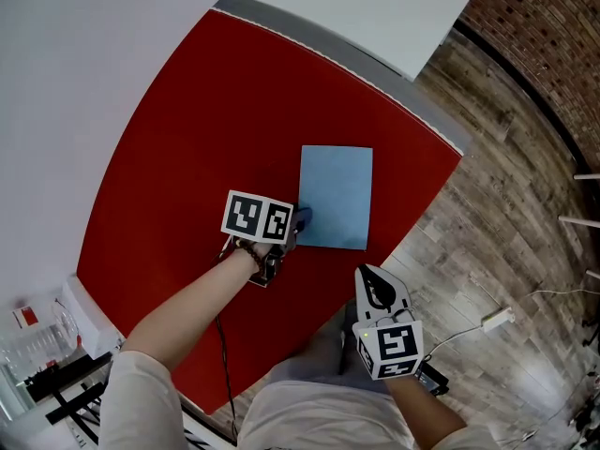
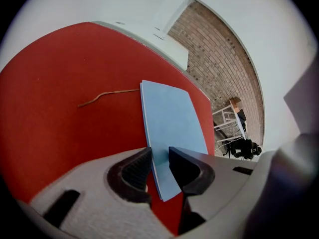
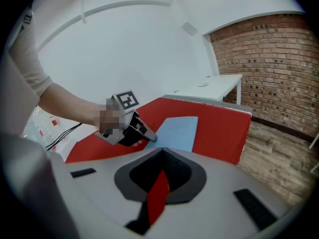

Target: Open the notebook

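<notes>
Jaws of the left gripper [image 2: 159, 156] stand open astride the blue notebook [image 2: 169, 118] at its near corner. Next, I'd guess, they pinch the cover alone and lift. The right gripper [image 3: 162, 152] idles, jaws closed and empty.

Red table [image 1: 187, 139] open left of and beyond the notebook [image 1: 336, 195], thin string [image 2: 107, 94] lying by its far left corner, left gripper [image 1: 300, 219] crowding its near left edge, right side free, white desk [image 1: 375, 7] bounding the far edge.
</notes>
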